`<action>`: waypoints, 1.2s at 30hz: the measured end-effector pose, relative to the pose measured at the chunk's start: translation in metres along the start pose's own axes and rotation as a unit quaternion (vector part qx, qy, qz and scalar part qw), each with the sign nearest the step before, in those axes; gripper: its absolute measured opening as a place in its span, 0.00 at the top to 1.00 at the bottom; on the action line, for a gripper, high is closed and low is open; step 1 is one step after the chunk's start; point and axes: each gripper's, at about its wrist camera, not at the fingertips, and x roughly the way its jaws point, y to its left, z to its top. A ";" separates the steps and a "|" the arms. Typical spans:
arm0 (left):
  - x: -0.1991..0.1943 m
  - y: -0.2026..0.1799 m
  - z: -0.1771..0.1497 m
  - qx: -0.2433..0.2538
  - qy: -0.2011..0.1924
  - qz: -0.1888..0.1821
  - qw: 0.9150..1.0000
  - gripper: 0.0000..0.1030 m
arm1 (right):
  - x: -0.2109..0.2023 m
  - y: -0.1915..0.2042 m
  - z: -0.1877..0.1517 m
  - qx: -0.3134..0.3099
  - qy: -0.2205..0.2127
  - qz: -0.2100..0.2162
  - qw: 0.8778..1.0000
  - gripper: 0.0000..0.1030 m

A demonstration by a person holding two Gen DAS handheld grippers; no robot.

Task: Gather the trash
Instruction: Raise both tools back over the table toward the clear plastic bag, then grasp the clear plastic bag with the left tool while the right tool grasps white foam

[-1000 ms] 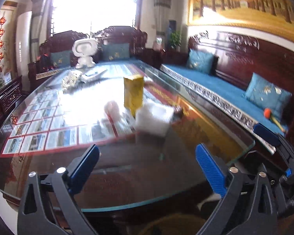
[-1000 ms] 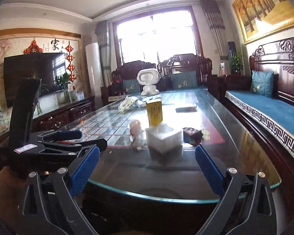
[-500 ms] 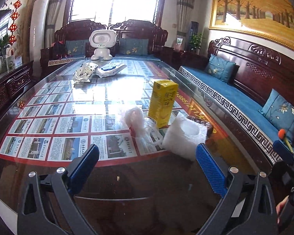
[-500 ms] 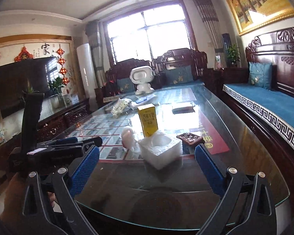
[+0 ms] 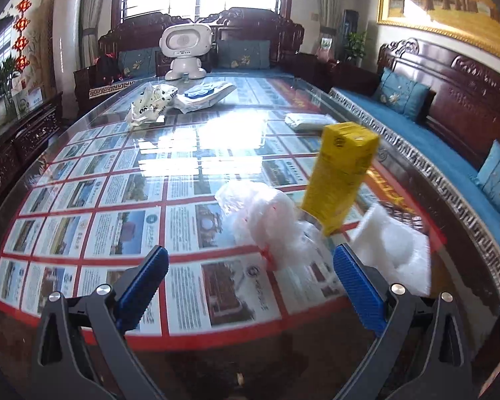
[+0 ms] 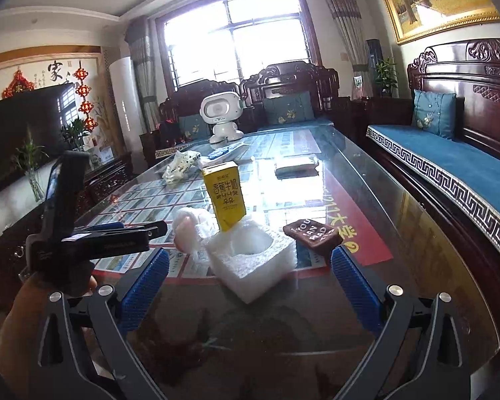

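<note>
A crumpled clear plastic bag (image 5: 270, 226) lies on the glass table (image 5: 116, 153), just ahead of my open, empty left gripper (image 5: 250, 286). A yellow milk carton (image 5: 340, 173) stands upright behind it, and a white foam block (image 5: 393, 246) lies to its right. In the right wrist view my right gripper (image 6: 246, 286) is open and empty, with the foam block (image 6: 250, 260) just beyond its tips, the carton (image 6: 225, 193) behind it and the bag (image 6: 190, 230) to the left. A brown wrapper (image 6: 311, 236) lies to the right. The left gripper (image 6: 110, 236) shows at the left.
A white toy robot (image 5: 185, 50) stands at the table's far end, with a white printed bag (image 5: 150, 105), a packet (image 5: 205, 95) and a flat pack (image 5: 308, 121) nearby. A blue-cushioned wooden sofa (image 6: 450, 153) runs along the right. A cabinet (image 5: 13, 146) is at the left.
Both grippers have moved forward over the table toward the trash pile. The left one now has the plastic bag close in front of its tips. Both stay open.
</note>
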 end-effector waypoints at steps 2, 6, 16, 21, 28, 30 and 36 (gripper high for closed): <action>0.019 0.000 0.010 0.000 0.014 0.003 1.000 0.04 | 0.005 -0.002 0.002 0.002 0.002 0.003 1.000 0.08; 0.046 -0.005 0.025 -0.004 0.037 -0.009 0.999 0.04 | 0.014 -0.007 0.004 0.007 0.009 0.014 1.000 0.08; 0.093 0.005 0.031 -0.050 0.101 -0.043 0.993 0.50 | 0.036 -0.014 0.008 -0.003 0.031 0.008 0.999 0.08; 0.075 0.001 0.024 -0.035 0.084 -0.048 0.995 0.56 | 0.055 -0.014 0.014 -0.028 0.053 0.001 0.998 0.19; 0.036 0.004 0.010 -0.038 0.056 -0.067 0.995 0.56 | 0.098 -0.021 0.017 -0.031 0.111 -0.031 0.993 0.32; 0.026 0.006 0.005 -0.037 0.050 -0.074 0.995 0.56 | 0.107 -0.027 0.018 -0.019 0.120 -0.031 0.992 0.32; 0.007 0.006 -0.002 -0.033 0.041 -0.080 0.995 0.56 | 0.141 -0.030 0.019 -0.016 0.178 -0.014 0.984 0.50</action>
